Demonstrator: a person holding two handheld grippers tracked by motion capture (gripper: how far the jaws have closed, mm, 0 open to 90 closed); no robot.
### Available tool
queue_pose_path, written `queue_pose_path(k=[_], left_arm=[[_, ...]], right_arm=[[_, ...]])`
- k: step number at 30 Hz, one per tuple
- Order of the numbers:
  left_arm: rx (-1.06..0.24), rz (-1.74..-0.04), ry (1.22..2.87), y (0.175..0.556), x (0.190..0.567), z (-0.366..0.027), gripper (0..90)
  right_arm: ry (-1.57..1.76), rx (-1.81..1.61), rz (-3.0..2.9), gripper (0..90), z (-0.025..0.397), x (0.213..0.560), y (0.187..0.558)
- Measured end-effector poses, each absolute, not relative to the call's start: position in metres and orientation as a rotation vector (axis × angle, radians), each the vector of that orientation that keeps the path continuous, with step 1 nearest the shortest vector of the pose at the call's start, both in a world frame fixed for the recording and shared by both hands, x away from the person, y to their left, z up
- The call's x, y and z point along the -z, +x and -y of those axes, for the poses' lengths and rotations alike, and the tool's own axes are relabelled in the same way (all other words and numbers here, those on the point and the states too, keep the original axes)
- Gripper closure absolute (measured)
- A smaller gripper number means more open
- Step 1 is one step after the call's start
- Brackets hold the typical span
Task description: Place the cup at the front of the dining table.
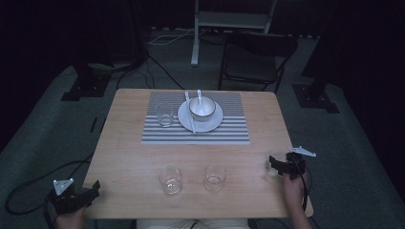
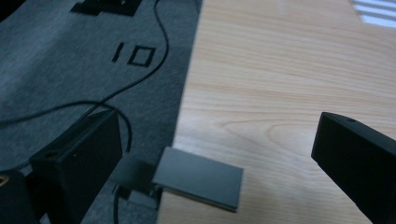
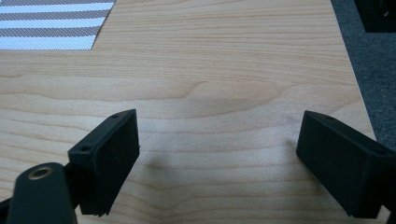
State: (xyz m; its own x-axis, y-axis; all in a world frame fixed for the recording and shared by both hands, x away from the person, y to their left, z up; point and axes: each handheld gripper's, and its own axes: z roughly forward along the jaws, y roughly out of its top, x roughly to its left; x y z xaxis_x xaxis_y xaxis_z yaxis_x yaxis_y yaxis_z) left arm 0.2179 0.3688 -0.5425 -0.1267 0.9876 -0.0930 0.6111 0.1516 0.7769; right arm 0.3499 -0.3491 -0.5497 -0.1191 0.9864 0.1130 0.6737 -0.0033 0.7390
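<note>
A striped placemat [image 1: 224, 131] lies at the table's far middle. On it stand an empty glass [image 1: 164, 114] and a white plate [image 1: 214, 123] carrying a metal bowl [image 1: 201, 109] with a spoon [image 1: 199, 94]; a chopstick-like stick [image 1: 190, 114] rests across the plate. Two more glasses [image 1: 170, 180] [image 1: 215, 178] stand near the front edge. My left gripper [image 1: 94, 190] [image 2: 219, 144] is open at the table's front left corner, holding nothing. My right gripper [image 1: 274, 164] [image 3: 217, 154] is open low over the front right of the wood, empty.
The wooden table [image 1: 124, 157] stands on grey carpet with cables [image 2: 159, 28]. A grey bracket [image 2: 198, 177] sits at the table's left edge. A dark folding chair [image 1: 255, 59] and a white stand [image 1: 196, 33] are beyond the far side.
</note>
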Motion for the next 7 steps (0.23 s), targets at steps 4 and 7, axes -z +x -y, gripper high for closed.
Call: queue_pose_path(k=[4, 7], left_arm=[[-0.784, -1.816, 1.552, 0.2200, 0.5433, -0.3663, 2.4], [-0.800, -1.819, 1.578, 0.2215, 0.5437, -0.3637, 2.4]], right_arm=[[1.712, -0.930, -1.832, 12.7, 0.3491, 0.5497, 0.3499], [1.714, -0.927, -1.830, 12.7, 0.3492, 0.5498, 0.3499]])
